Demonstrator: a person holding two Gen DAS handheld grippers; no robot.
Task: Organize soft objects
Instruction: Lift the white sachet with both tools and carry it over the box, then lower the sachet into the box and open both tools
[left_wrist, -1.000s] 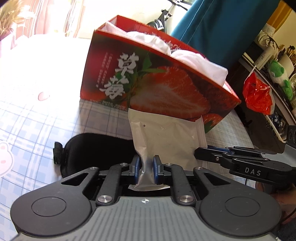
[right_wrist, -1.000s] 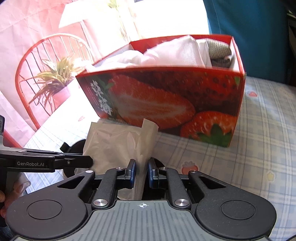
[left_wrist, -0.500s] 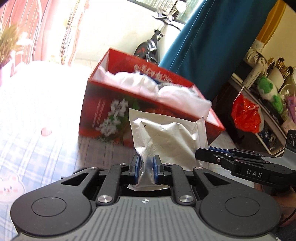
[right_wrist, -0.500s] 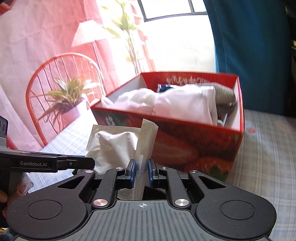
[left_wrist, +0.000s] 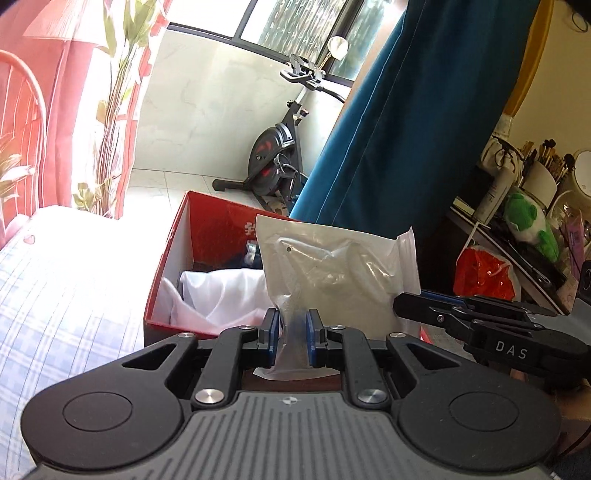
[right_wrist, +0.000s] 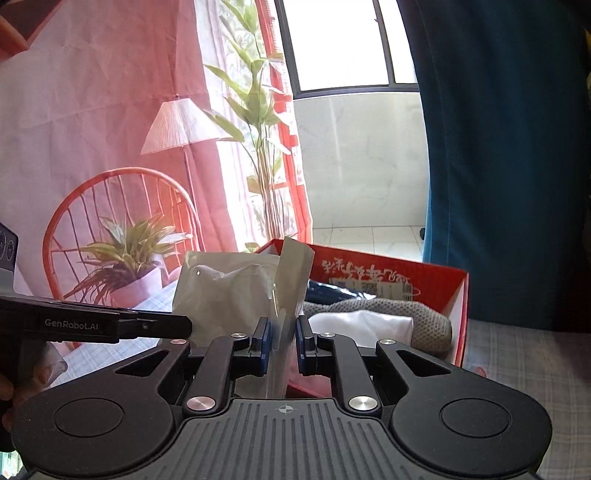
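Fingers first: the left gripper (left_wrist: 291, 334) is pinched nearly shut on the bottom edge of a clear plastic pouch (left_wrist: 332, 266) with something soft and white inside, and the right gripper (right_wrist: 282, 341) is clamped just as tight on the pouch's side flap. So both hands carry one pouch between them, and it's up in the air, just in front of the red box (left_wrist: 173, 266), roughly level with its rim.

The box sits on the checked bench (left_wrist: 66, 295) and already has white cloth (left_wrist: 225, 291), something dark blue and a grey knit thing (right_wrist: 424, 317) in it. My read: this is the carry step, pouch on its way to the box. The next move probably calls for getting it forward over the rim, then lowering it onto the cloth and letting go with both hands together so it doesn't flop over the edge.

Compared with a second ago, the pouch was low against the strawberry-printed front of the box; now it's lifted and the view looks down into the box. The grip hasn't changed on either side.
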